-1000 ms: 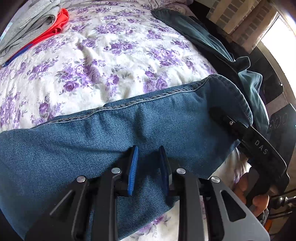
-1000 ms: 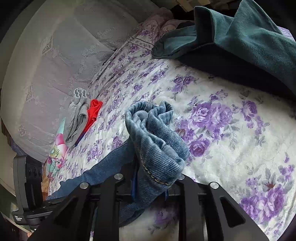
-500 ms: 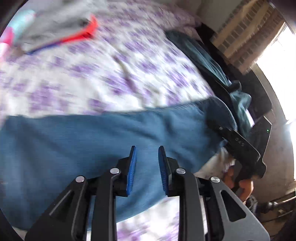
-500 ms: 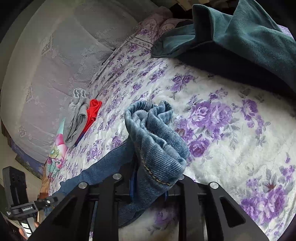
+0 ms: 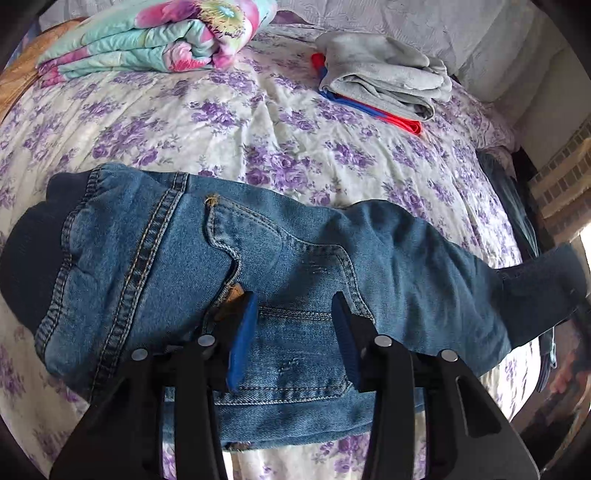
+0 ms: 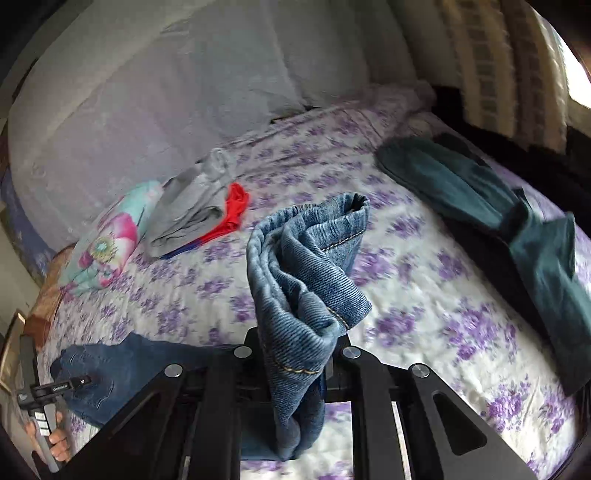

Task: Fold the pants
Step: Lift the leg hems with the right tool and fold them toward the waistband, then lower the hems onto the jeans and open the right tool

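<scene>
Blue jeans (image 5: 280, 266) lie across the floral bedspread (image 5: 229, 122), waistband at the left, back pocket up, legs running off to the right. My left gripper (image 5: 293, 336) is open and empty just above the seat of the jeans. My right gripper (image 6: 295, 365) is shut on the bunched leg hems of the jeans (image 6: 306, 273) and holds them lifted above the bed. The rest of the jeans (image 6: 122, 369) shows at the lower left of the right wrist view, beside the left gripper's handle (image 6: 48, 391).
A folded grey garment over a red one (image 5: 384, 81) lies at the back of the bed. A folded flowery blanket (image 5: 155, 33) lies at the back left. Dark green clothing (image 6: 491, 206) lies along the right edge. Pillows (image 6: 166, 85) line the headboard.
My left gripper has swung left from the legs to the seat and waistband and opened wider. My right gripper has lifted the hems higher and turned toward the headboard.
</scene>
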A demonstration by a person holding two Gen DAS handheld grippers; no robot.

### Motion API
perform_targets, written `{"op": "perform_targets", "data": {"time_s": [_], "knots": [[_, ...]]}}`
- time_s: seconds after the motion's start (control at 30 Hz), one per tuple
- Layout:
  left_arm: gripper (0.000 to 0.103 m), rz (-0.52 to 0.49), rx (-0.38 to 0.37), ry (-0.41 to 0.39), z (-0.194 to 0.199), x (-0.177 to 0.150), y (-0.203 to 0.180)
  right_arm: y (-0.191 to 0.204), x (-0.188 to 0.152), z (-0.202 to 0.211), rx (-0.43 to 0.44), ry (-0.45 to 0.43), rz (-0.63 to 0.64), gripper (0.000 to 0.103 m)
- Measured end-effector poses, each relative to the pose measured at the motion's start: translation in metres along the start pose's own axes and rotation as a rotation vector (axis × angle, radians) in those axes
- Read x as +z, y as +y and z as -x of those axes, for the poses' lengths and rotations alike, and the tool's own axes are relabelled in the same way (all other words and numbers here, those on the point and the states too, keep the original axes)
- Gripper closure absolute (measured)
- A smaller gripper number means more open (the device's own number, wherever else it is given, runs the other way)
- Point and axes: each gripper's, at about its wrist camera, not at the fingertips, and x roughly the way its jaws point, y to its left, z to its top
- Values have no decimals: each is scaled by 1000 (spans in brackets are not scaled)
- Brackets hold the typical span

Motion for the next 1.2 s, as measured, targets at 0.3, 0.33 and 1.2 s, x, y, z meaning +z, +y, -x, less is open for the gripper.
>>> {"op": "perform_targets", "data": {"time_s": [0.3, 0.33, 1.2], "knots": [[62, -52, -31, -43, -11, -1, 6, 187, -78, -65, -2, 176, 557, 88], [62, -51, -41, -44, -10, -2, 8, 194, -90, -73, 4, 210, 584, 88], [60, -73, -30, -58, -9, -9, 3, 192, -66, -149, 101, 473, 425, 103]]}}
